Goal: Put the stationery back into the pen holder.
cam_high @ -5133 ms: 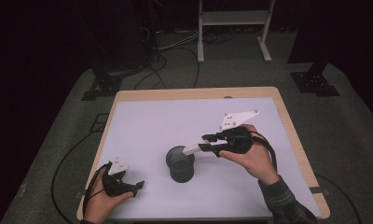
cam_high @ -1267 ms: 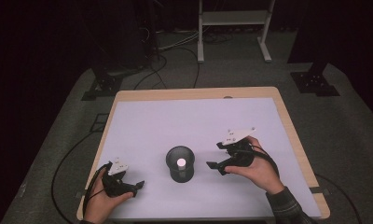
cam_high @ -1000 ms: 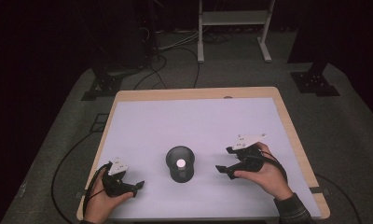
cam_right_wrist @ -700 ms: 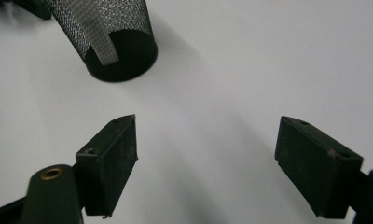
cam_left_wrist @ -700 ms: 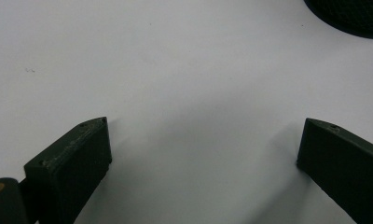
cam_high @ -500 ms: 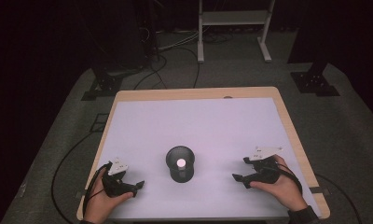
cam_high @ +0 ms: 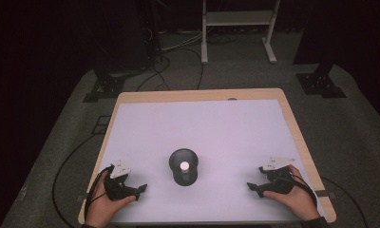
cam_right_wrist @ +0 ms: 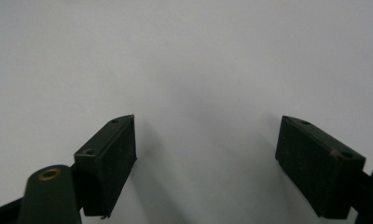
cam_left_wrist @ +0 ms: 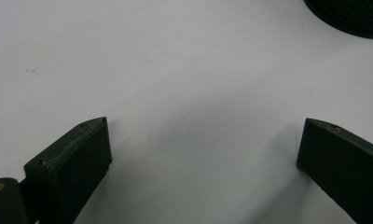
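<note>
Black mesh cup [cam_high: 183,166]: upright, table [cam_high: 202,123] centre-front, white ball [cam_high: 184,166] inside; lower wall hard to make out; cut off in left gripper view [cam_left_wrist: 348,18]. Left gripper [cam_high: 139,190]: jaws apart, empty, well left. Right gripper [cam_high: 252,187]: jaws apart, empty, well right.

Right gripper [cam_high: 255,188]: off the black mesh cup [cam_high: 183,166] now, swung away to the near right corner of the table [cam_high: 216,123], down low on the white top.
Right jaws: wide apart, nothing between them.
Cup: a white ball [cam_high: 184,166] now sits inside it.
</note>
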The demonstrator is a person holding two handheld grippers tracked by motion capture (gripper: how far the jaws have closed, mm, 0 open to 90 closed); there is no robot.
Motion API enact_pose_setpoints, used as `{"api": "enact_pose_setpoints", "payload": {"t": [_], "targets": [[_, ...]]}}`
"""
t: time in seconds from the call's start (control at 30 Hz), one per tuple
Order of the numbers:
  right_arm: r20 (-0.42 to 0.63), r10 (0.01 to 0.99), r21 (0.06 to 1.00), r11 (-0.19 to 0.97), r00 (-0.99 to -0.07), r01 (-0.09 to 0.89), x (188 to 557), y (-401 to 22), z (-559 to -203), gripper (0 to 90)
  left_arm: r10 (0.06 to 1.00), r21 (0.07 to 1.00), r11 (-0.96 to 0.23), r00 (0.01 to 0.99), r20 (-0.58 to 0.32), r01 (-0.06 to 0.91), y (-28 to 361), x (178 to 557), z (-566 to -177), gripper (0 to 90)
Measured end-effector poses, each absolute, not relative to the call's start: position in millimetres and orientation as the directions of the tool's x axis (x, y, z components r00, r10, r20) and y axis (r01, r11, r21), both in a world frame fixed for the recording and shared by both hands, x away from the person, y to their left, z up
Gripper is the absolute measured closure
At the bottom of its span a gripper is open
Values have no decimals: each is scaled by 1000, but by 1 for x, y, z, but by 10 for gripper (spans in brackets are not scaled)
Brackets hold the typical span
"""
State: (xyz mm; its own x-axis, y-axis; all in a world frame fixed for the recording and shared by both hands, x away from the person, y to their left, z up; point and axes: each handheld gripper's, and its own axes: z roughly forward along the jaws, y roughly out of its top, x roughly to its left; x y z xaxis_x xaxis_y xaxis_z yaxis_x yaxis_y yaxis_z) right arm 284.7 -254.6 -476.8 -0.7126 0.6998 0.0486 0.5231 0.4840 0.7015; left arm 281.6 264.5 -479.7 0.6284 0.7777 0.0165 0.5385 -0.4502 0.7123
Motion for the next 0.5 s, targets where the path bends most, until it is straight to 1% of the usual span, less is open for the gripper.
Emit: {"api": "enact_pose_setpoints", "payload": {"t": [0.13, 0.37, 0.5], "targets": [[47, 699, 708, 481, -713, 517, 282, -261, -478, 187, 778, 712, -450, 629, 17, 538, 264, 282, -480, 21], [8, 689, 739, 484, -725, 468, 277, -265, -483, 178, 778, 712, -451, 629, 17, 538, 264, 282, -480, 21], [1, 693, 740, 484, -721, 467, 277, -265, -484, 164, 778, 712, -451, 629, 18, 538, 264, 281, -480, 21]]}}
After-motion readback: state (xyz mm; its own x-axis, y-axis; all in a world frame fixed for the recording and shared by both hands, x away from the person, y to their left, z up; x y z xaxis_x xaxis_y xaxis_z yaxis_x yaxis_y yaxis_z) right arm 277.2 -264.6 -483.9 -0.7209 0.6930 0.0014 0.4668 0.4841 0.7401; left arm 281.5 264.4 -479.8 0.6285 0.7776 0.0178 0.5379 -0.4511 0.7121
